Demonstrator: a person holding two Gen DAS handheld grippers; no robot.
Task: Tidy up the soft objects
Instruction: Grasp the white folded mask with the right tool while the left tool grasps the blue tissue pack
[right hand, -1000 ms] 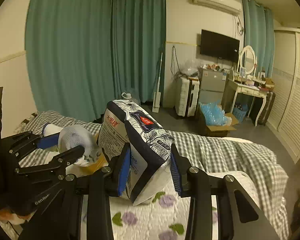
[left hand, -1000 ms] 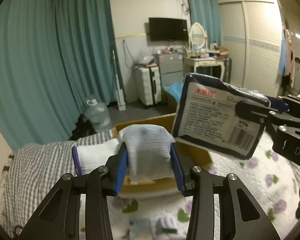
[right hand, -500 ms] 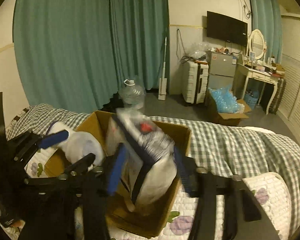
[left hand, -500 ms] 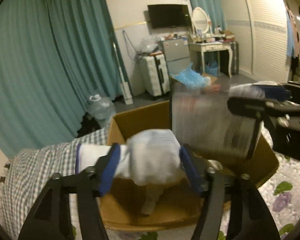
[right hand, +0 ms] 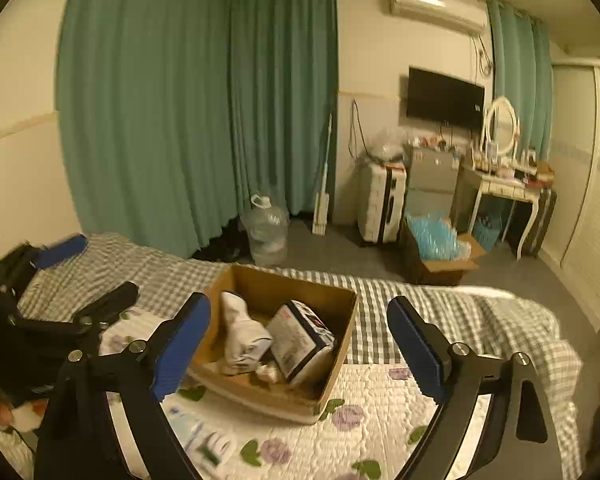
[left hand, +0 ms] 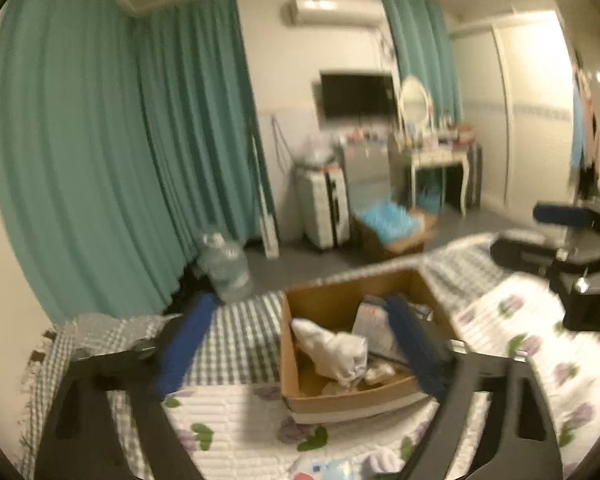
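Note:
A brown cardboard box point(right hand: 342, 334) point(left hand: 288, 368) sits on the bed. Inside lie a white glove point(right hand: 242, 330) point(left hand: 332, 346) and a dark-blue tissue pack with a white label point(right hand: 300, 342) point(left hand: 374, 322). My left gripper point(left hand: 300, 344) is open and empty, above and in front of the box; it also shows at the left of the right wrist view point(right hand: 84, 268). My right gripper point(right hand: 300, 340) is open and empty, held above the box; it also shows at the right of the left wrist view point(left hand: 540, 228).
The bed has a floral quilt point(right hand: 380, 420) and a grey checked sheet point(right hand: 440, 312). A blue-white packet point(right hand: 192, 432) point(left hand: 332, 470) lies on the quilt near me. Beyond the bed are a water jug point(right hand: 266, 230), a suitcase point(right hand: 382, 200), a floor box of blue items point(right hand: 436, 250) and a dressing table point(right hand: 504, 192).
Both grippers opened and pulled back up from the box. The white glove and the tissue pack left the jaws and now lie inside the box.

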